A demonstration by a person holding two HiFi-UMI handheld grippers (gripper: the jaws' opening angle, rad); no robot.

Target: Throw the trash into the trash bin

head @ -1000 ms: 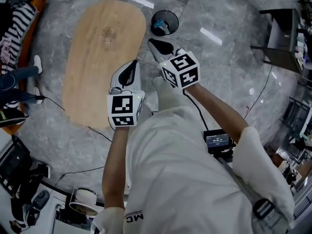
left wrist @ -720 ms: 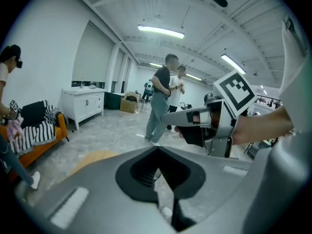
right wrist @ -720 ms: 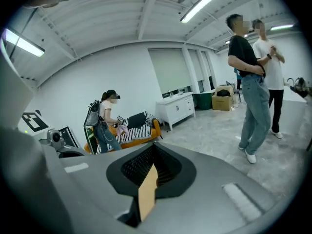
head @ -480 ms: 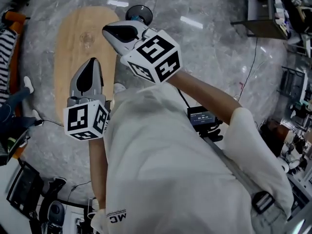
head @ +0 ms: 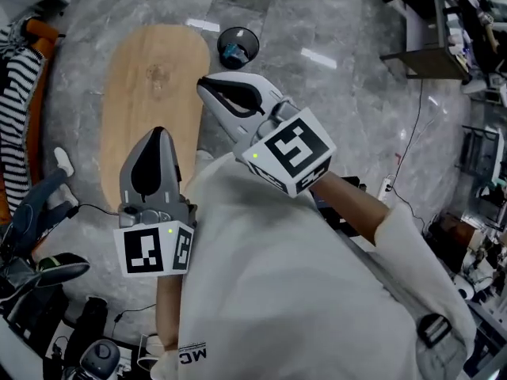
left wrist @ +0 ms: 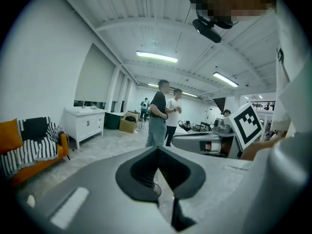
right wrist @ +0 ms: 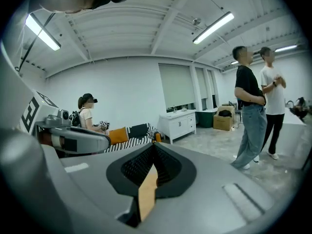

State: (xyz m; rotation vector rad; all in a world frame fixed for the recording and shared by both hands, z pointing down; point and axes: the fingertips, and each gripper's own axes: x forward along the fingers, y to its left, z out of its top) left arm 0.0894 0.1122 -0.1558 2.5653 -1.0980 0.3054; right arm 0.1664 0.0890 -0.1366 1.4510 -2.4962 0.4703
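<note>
white short-sleeved shirt [head: 301, 291], black print [head: 194, 353]

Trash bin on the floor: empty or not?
Not empty. The head view looks down into the upright black round trash bin on the grey floor, and a bluish item lies inside; what it is, cannot tell.

Head camera is looking steeply down over the person's shoulders onto left gripper [head: 158, 133], right gripper [head: 204, 85], wooden table [head: 150, 93], trash bin [head: 238, 46]. Each gripper camera is riding close behind its own jaws, facing roughly level across the room. Both are catching the same two standing people [left wrist: 158, 111] and white cabinet [left wrist: 85, 123].
</note>
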